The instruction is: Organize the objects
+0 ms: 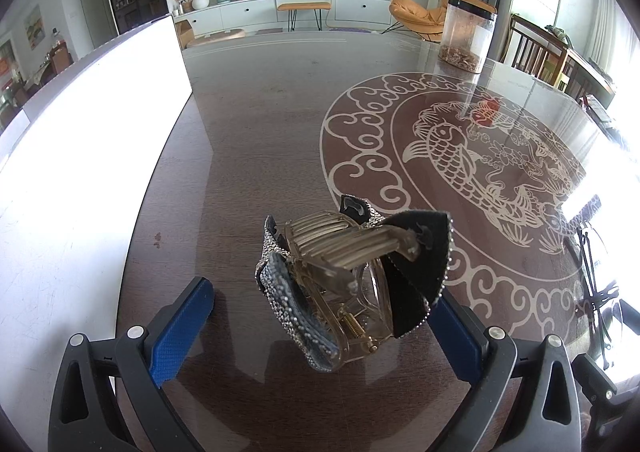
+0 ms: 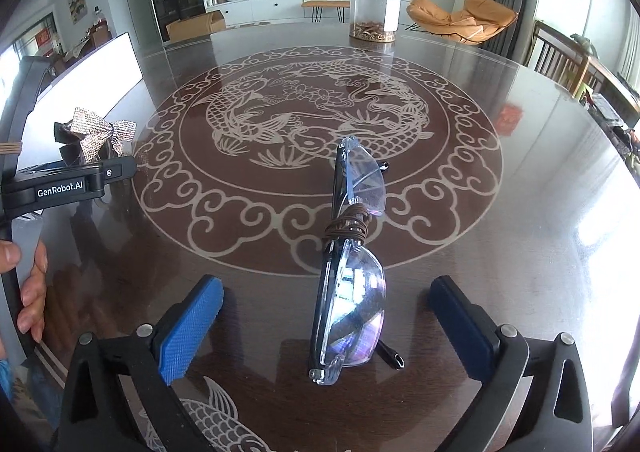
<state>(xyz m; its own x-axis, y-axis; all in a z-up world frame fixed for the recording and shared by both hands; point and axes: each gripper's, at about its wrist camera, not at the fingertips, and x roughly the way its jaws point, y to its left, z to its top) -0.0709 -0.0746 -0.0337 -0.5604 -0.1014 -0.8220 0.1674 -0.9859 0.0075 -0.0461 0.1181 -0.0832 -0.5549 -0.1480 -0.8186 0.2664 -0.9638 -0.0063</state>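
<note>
Right claw [image 2: 325, 316] spread wide, released, with the glasses [image 2: 352, 272] standing on edge between its blue pads [image 2: 188, 328], touching neither; brown cord wound round the middle, likely to keep them folded for tidying. Left claw [image 1: 320, 320] also spread, the beaded hair clip [image 1: 348, 280] lying between its pads, right pad maybe brushing the black bow, no squeeze seen. Seemingly set down near each other to sort. Beneath, a glossy dark round table [image 2: 520, 212] with a pale fish pattern; far side, a clear jar [image 2: 374, 8]; left, a bright white board [image 1: 80, 172]; beyond, a living room with television and orange chair
</note>
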